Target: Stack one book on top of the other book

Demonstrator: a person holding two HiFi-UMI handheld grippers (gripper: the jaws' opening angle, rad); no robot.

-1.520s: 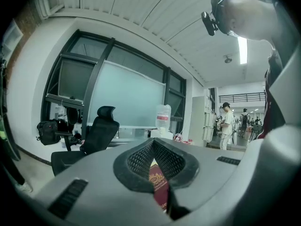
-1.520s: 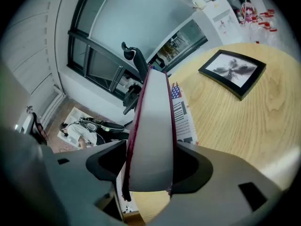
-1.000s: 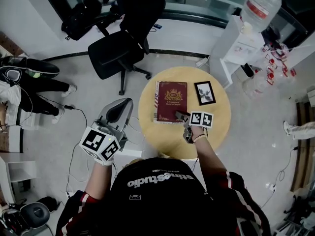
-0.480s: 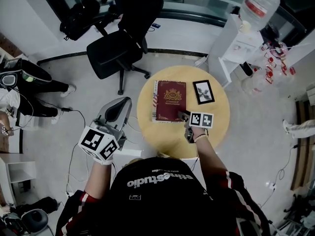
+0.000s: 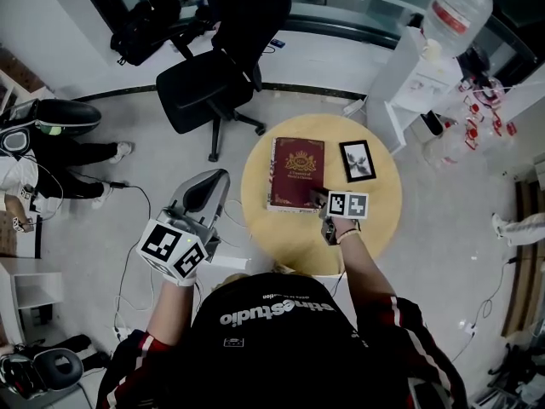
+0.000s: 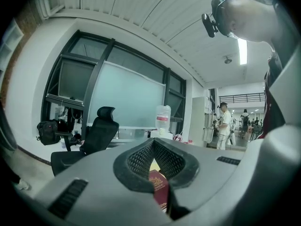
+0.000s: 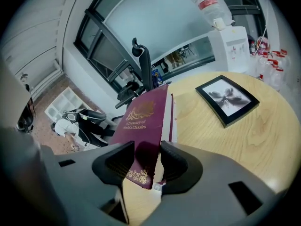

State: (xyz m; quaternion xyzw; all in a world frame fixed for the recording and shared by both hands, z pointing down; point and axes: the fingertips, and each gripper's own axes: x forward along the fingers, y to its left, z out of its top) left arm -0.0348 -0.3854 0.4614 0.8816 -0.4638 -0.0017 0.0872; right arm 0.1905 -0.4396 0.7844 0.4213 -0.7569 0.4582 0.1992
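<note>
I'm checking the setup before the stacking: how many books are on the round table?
2. The maroon book is on the left half of the table; the black-covered book lies flat to its right, apart from it. No others show.

A round, pale wooden worktop [image 5: 375, 220] stands on the light floor [image 5: 170, 169]. Two things lie on it. A maroon book [image 5: 296, 170] with gold lettering takes up the left half. A smaller black-bordered book [image 5: 357, 160] sits to its right, nearer the far edge, with bare wood between them.
</note>
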